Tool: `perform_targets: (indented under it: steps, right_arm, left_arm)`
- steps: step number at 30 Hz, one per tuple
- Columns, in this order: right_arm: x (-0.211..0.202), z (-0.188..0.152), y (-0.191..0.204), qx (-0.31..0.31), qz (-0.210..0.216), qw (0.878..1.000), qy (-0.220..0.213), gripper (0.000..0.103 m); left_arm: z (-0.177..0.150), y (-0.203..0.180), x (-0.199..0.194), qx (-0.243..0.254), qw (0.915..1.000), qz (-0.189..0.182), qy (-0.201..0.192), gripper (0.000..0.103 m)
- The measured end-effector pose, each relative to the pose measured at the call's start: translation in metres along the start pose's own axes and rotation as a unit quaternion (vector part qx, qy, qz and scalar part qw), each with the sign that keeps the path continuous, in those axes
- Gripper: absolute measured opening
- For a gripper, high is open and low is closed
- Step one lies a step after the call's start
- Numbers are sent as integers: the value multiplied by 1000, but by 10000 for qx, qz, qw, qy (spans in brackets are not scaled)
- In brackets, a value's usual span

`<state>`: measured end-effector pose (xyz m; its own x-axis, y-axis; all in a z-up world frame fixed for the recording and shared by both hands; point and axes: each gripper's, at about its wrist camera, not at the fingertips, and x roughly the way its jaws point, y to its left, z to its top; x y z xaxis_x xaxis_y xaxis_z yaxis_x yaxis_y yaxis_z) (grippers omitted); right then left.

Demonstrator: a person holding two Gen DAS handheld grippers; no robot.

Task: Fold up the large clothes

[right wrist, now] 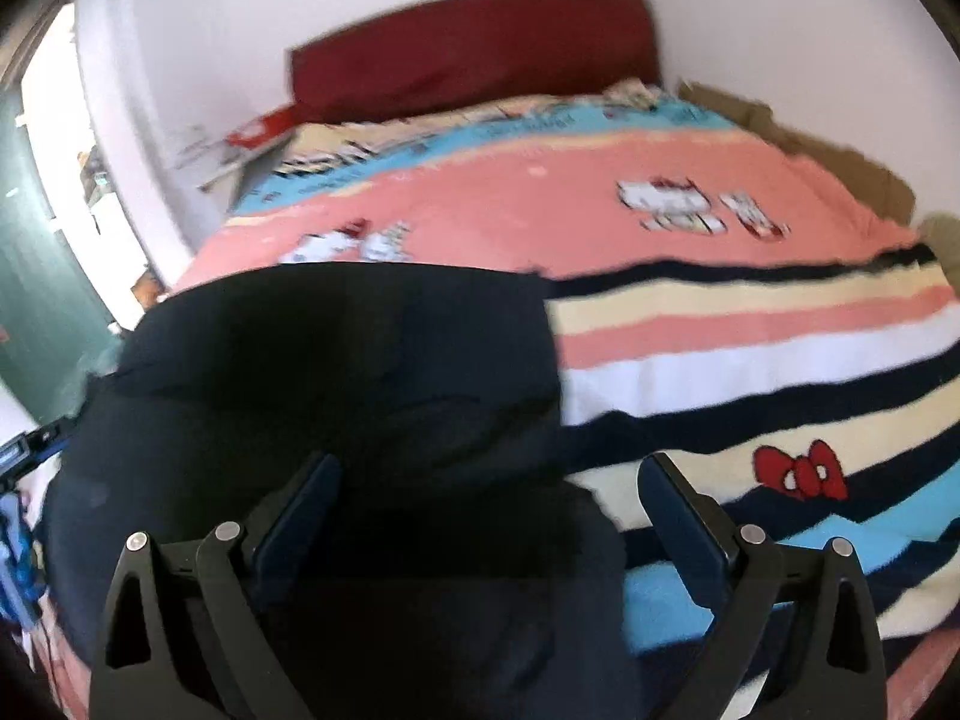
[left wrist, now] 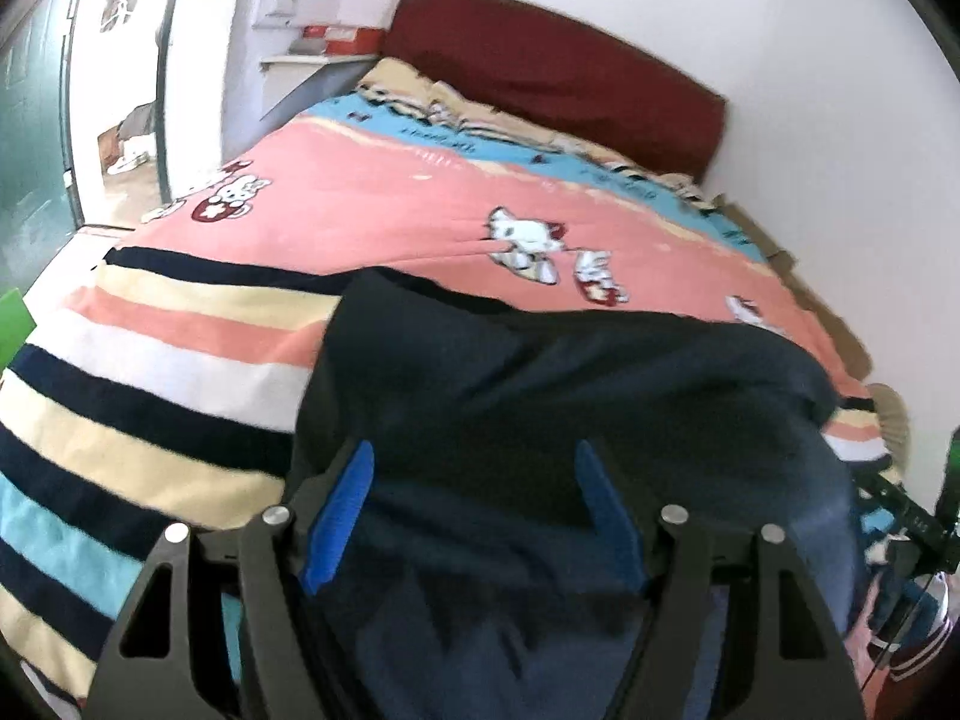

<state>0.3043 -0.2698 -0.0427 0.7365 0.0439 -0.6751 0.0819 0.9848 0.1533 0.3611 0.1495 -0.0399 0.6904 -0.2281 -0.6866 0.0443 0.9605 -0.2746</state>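
Your left gripper (left wrist: 474, 462) is spread wide above the dark garment (left wrist: 570, 396), holding nothing. Your right gripper (right wrist: 489, 468) is equally wide and empty. The garment lies on the striped blanket (left wrist: 156, 360) at the bed's foot.

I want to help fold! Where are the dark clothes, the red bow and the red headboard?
dark clothes (left wrist: 540, 396), left wrist view, middle of the spread fabric.
red bow (right wrist: 801, 471), right wrist view, its centre knot on the blanket.
red headboard (left wrist: 558, 78), left wrist view, middle of its front.
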Motion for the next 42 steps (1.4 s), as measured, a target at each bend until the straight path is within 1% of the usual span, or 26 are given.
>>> perform_targets:
  steps: [2, 3, 4, 5, 6, 8, 10, 11, 12, 14, 17, 20, 22, 24, 27, 30, 34, 42]
  right_arm:
    - [-11, -9, 14, -63, 310, 9995, -21, 99]
    - [-10, -16, 21, -77, 444, 9989, 84, 99]
    - [-8, -21, 24, -64, 519, 9984, 205, 99]
    - [-3, -30, 24, 14, 566, 9977, 386, 99]
    - [-1, -35, 21, 101, 563, 9973, 468, 99]
    - [-5, -47, 4, 347, 388, 9969, 597, 99]
    - [-16, -55, -5, 398, 60, 9969, 678, 99]
    - [-25, -58, -9, 369, -220, 9964, 729, 99]
    - [-32, -61, -10, 372, -339, 9960, 744, 99]
    - [-59, -68, -7, 408, -321, 9965, 656, 99]
    - [-96, -78, 11, 129, -386, 9980, 478, 100]
    - [-126, -86, 27, -54, -346, 9989, 327, 101]
    - [-146, -95, 40, -199, -367, 9989, 223, 102]
    - [-161, -104, 48, -304, -397, 9987, 110, 102]
    - [-181, -114, 59, -394, -433, 9983, -37, 102]
    - [-198, -125, 68, -511, -480, 9973, -205, 102]
    - [-219, -140, 79, -628, -481, 9963, -346, 102]
    - [-237, -164, 89, -645, -408, 9960, -473, 102]
  left_arm:
    - [-13, 3, 0, 17, 9998, 118, 175, 69]
    - [-19, 6, 3, 23, 9992, 270, 300, 69]
    - [-27, 14, 4, 19, 9977, 532, 427, 69]
    - [-31, 20, 2, -38, 9969, 632, 466, 69]
    - [-36, 30, -7, -209, 9966, 644, 472, 69]
    - [-42, 37, -26, -329, 9962, 715, 378, 69]
    - [-52, 31, -51, -233, 9960, 837, 198, 69]
    - [-57, 26, -63, -190, 9961, 848, 120, 69]
    - [-62, 20, -74, -151, 9963, 850, 45, 69]
    - [-76, 7, -98, -67, 9964, 840, -106, 69]
    - [-97, -17, -130, 91, 9960, 843, -263, 70]
    - [-113, -47, -153, 323, 9944, 934, -364, 70]
    - [-122, -66, -169, 496, 9916, 1090, -495, 70]
    - [-130, -78, -182, 632, 9899, 1122, -592, 70]
    - [-142, -96, -204, 726, 9856, 1287, -827, 70]
    - [-152, -105, -219, 724, 9863, 1164, -913, 70]
    - [-163, -114, -232, 772, 9833, 1290, -1024, 70]
    - [-183, -116, -253, 777, 9817, 1301, -1151, 70]
